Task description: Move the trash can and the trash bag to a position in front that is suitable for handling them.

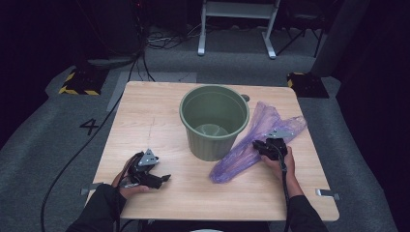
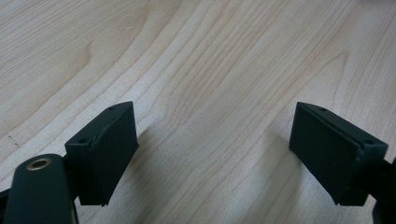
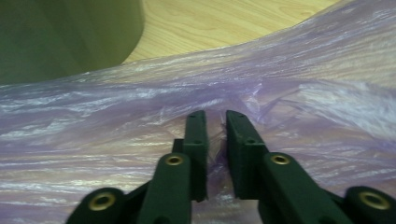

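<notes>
Purple and thin, the plastic bag (image 1: 251, 145) lies flattened on the wooden table (image 1: 159, 116), directly under the right gripper (image 1: 263, 146), whose jaws stand narrow with a fold of the film pinched between them. In the right gripper view that fold (image 3: 216, 140) rises into the slim gap between the two black pads, and the rest of the bag (image 3: 140, 116) spreads away ahead and to both sides of the tool. The long axis of the bag runs on a slant: from the gripper it stretches forward and outward toward the far right corner of the table, and back and inward toward the person's edge, where its crumpled end lies. The grip sits roughly midway along that length, on the side facing the bucket.

The green bucket (image 1: 214, 121) stands upright and open-mouthed just beside the bag, ahead and inward of the right gripper; its wall (image 3: 65, 37) shows at the upper left of the right gripper view. Its inside looks empty.

The left gripper (image 1: 164, 179) rests low over bare wood on the other side of the bucket, well apart from the bag, its jaws spread wide and holding nothing; the left gripper view shows plain wood grain (image 2: 215, 93) between the pads.

The right hand (image 1: 278, 162) is plainly the nearer one, so I judge that lifting the bag toward the bucket's mouth falls to it, with the left free to help open the film.
</notes>
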A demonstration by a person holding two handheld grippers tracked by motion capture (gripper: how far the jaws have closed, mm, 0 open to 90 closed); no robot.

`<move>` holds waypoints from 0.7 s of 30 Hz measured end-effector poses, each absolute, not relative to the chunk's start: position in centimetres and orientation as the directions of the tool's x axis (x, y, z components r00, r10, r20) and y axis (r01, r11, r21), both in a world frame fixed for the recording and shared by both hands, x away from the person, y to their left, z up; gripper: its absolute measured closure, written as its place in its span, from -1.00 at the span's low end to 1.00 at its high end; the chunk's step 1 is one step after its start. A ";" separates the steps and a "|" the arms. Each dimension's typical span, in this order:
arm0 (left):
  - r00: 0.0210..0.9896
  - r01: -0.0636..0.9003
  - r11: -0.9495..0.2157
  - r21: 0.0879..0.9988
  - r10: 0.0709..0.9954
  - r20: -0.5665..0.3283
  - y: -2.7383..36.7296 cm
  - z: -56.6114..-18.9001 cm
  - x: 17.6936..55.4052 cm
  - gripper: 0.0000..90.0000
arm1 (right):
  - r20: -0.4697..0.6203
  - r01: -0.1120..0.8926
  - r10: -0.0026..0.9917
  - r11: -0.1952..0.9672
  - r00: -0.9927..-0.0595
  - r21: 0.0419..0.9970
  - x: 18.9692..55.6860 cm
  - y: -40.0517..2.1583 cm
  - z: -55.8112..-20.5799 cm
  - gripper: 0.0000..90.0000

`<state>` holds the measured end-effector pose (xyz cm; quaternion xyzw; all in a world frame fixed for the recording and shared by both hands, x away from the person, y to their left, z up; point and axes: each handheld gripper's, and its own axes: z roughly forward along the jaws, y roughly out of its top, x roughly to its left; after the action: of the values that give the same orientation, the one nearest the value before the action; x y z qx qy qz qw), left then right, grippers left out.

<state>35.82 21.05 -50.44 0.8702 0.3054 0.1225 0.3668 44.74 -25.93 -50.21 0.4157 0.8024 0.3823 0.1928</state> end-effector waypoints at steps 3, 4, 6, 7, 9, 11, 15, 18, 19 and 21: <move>0.785 0.441 -0.546 0.713 0.620 -0.011 21.0 -50.4 35.8 -0.67 | 0.045 0.530 0.805 0.346 -0.592 0.774 44.7 -26.2 -50.2 0.92; 0.785 0.441 -0.546 0.713 0.620 -0.011 21.0 -50.4 35.8 -0.67 | 0.051 0.530 0.802 0.344 -0.595 0.775 44.7 -26.3 -50.2 0.95; 0.785 0.441 -0.546 0.713 0.620 -0.011 21.0 -50.4 35.8 -0.67 | 0.051 0.524 0.797 0.347 -0.602 0.778 44.4 -26.4 -50.2 1.00; 0.785 0.441 -0.545 0.713 0.620 -0.011 21.0 -50.4 35.8 -0.67 | 0.055 0.517 0.789 0.347 -0.611 0.782 44.3 -26.5 -50.2 1.00; 0.784 0.441 -0.545 0.713 0.620 -0.011 21.0 -50.4 35.8 -0.67 | 0.056 0.510 0.784 0.346 -0.618 0.788 44.1 -26.7 -50.0 1.00; 0.784 0.441 -0.545 0.713 0.620 -0.010 21.0 -50.4 35.8 -0.67 | 0.051 0.501 0.780 0.349 -0.623 0.792 44.0 -26.8 -49.8 1.00; 0.784 0.441 -0.546 0.713 0.621 -0.010 21.0 -50.4 35.8 -0.67 | 0.031 0.488 0.791 0.345 -0.611 0.802 43.7 -27.0 -49.4 0.93; 0.784 0.441 -0.545 0.713 0.621 -0.010 21.0 -50.4 35.8 -0.67 | 0.013 0.473 0.784 0.361 -0.621 0.804 43.4 -27.0 -49.2 0.84; 0.784 0.441 -0.545 0.713 0.621 -0.010 21.0 -50.4 35.8 -0.67 | 0.006 0.468 0.784 0.365 -0.621 0.805 43.3 -27.0 -49.1 0.75; 0.784 0.441 -0.545 0.713 0.621 -0.010 21.0 -50.4 35.8 -0.67 | -0.002 0.464 0.789 0.363 -0.614 0.808 43.2 -26.9 -49.1 0.52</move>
<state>35.83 21.04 -50.44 0.8704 0.3048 0.1226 0.3666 43.22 -26.93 -49.08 0.3913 0.8011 0.4064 0.1999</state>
